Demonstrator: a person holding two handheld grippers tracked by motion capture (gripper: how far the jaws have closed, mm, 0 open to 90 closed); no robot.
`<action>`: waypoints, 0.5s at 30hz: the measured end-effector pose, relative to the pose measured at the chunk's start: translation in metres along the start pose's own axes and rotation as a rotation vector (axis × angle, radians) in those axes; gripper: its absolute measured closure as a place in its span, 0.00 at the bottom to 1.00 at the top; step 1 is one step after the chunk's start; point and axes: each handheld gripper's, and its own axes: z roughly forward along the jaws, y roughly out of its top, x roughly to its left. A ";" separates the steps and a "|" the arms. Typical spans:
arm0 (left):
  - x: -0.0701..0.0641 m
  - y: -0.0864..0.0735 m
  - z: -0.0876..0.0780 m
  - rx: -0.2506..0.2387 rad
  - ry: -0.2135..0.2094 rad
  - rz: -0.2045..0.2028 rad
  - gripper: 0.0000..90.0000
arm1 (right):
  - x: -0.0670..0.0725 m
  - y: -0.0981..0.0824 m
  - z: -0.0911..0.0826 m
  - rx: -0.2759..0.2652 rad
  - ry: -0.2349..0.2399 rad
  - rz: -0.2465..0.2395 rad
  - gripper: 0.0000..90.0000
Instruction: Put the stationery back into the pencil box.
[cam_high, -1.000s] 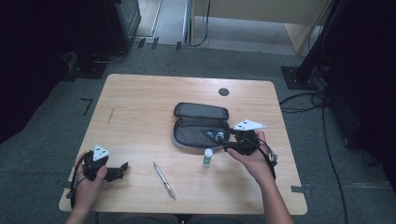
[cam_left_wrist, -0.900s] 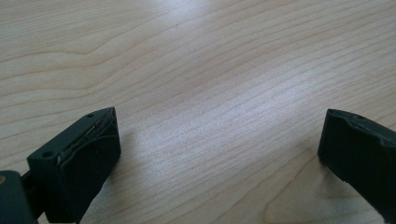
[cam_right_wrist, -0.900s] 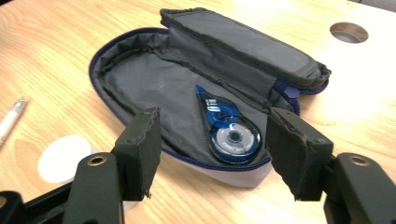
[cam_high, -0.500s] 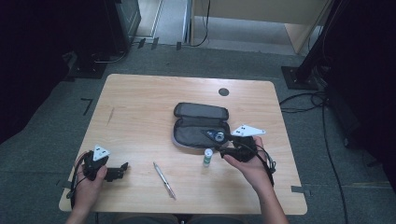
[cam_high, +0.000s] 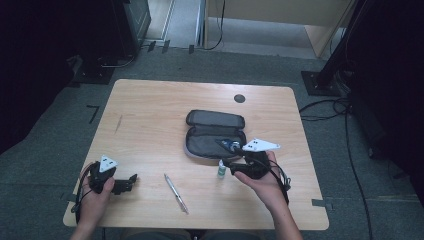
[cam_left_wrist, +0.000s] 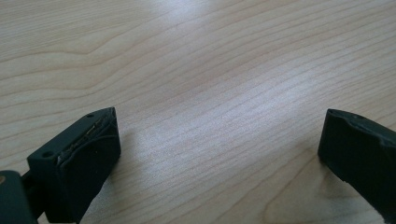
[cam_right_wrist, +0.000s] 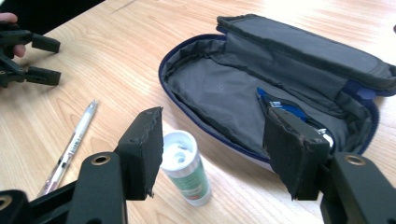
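Observation:
An open dark pencil case (cam_high: 212, 131) lies at mid-table, and a blue and white item (cam_right_wrist: 280, 105) sits in its lower half (cam_right_wrist: 219, 91). A small green tube with a white cap (cam_high: 221, 170) stands upright just in front of the case. My right gripper (cam_high: 229, 155) hovers beside the tube at the case's front edge. Its jaws (cam_right_wrist: 215, 135) are open with nothing between them, and the tube (cam_right_wrist: 186, 169) stands by its left jaw. A clear pen (cam_high: 176, 192) lies near the front edge. My left gripper (cam_high: 131, 183) rests open at the front left over bare wood (cam_left_wrist: 219, 130).
The wooden table (cam_high: 150, 115) has a round black cable grommet (cam_high: 239, 98) near its far edge. Grey carpet surrounds it, with cables and dark stands at the right. In the right gripper view the left gripper (cam_right_wrist: 42, 60) shows far off at the left.
My right gripper has drawn back a little from over the case toward the table's front edge. The left hand has stayed put.

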 end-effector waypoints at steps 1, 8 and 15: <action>0.000 0.000 0.000 0.000 0.000 0.000 0.00 | 0.002 -0.001 0.001 0.000 0.008 0.001 0.43; 0.000 0.000 0.000 0.000 0.000 0.000 0.00 | 0.007 -0.006 0.006 0.006 0.036 0.014 0.43; 0.000 0.000 0.000 0.000 -0.002 -0.001 0.00 | 0.011 -0.011 0.012 0.021 0.028 0.009 0.43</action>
